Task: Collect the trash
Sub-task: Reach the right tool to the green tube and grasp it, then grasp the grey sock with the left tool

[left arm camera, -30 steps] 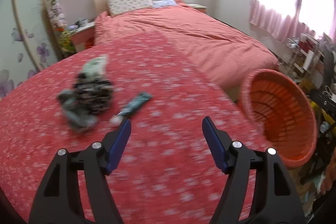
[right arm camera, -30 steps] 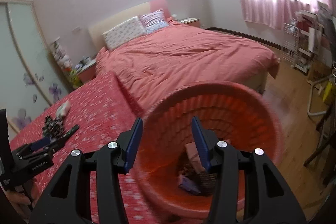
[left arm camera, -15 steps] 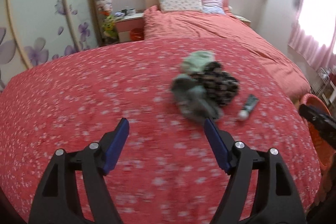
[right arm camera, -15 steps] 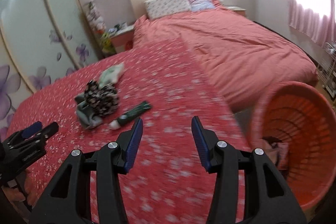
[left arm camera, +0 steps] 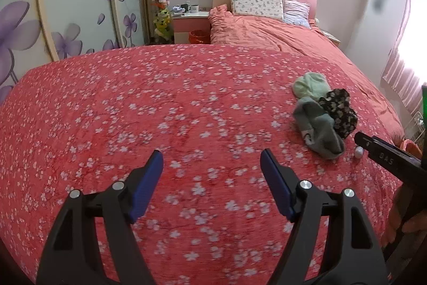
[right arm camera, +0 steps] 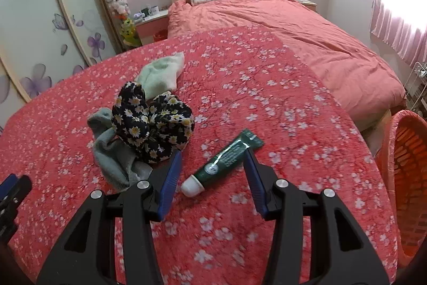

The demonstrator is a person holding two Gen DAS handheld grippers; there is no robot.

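At right edge of the floral red bedspread (right arm camera: pixel 267 87), orange slatted plastic basket (right arm camera: pixel 405 178); contents out of view. Right gripper (right arm camera: pixel 212 172) jaws wide apart, straddling the dark green tube with white cap (right arm camera: pixel 226 159), not touching it. Left gripper (left arm camera: pixel 212 172) open wide, empty, over bare spread. Sock-and-floral-cloth pile (right arm camera: pixel 144 124) just beside the tube.

tube (right arm camera: pixel 226 160) flanks free | floral cloth (right arm camera: pixel 153 124) close left | basket (right arm camera: pixel 405 172) right
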